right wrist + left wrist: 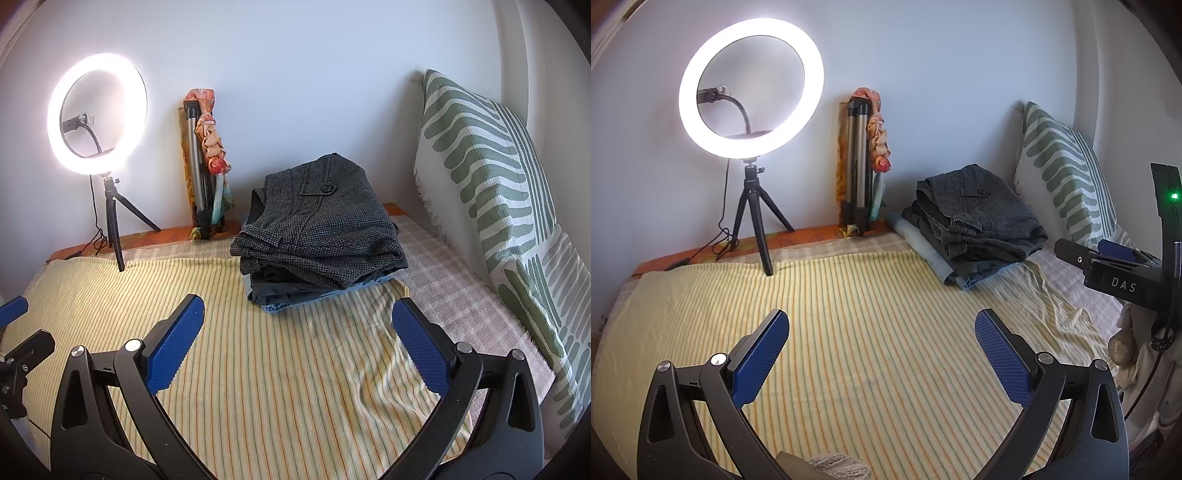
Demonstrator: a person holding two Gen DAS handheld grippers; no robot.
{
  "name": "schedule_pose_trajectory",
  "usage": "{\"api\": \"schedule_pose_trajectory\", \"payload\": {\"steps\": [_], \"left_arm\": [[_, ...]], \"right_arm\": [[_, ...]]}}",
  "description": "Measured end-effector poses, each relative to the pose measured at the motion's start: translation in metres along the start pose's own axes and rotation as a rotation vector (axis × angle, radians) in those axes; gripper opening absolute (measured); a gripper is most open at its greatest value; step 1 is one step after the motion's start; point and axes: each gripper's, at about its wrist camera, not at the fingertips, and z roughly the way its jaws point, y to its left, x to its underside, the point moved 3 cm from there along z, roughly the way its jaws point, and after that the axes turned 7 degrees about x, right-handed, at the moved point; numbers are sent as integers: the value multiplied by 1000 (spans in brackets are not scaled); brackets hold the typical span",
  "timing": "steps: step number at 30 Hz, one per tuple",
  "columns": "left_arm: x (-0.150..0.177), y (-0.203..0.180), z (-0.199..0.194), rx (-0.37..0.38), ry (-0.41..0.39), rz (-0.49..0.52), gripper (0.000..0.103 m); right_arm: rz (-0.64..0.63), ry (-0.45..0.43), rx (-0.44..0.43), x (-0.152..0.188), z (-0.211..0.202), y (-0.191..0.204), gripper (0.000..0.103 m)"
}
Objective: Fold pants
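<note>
A stack of folded pants (975,221) lies at the back of the bed, grey tweed pants (321,229) on top, a dark pair and light blue denim (280,304) beneath. My left gripper (881,321) is open and empty above the striped yellow sheet (849,314), well short of the stack. My right gripper (297,308) is open and empty, its tips just in front of the stack's near edge. The right gripper also shows at the right edge of the left wrist view (1115,266); the left one shows at the left edge of the right wrist view (14,332).
A lit ring light on a small tripod (751,110) stands at the back left, its cable trailing on the bed. A folded tripod wrapped in cloth (862,162) leans on the wall. A green-patterned pillow (491,177) stands along the right wall.
</note>
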Motion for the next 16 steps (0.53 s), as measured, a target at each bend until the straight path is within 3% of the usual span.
{"api": "schedule_pose_trajectory", "payload": {"steps": [16], "left_arm": [[2, -2, -2, -7, 1, 18, 101]], "right_arm": [[-11, 5, -6, 4, 2, 6, 103]]}}
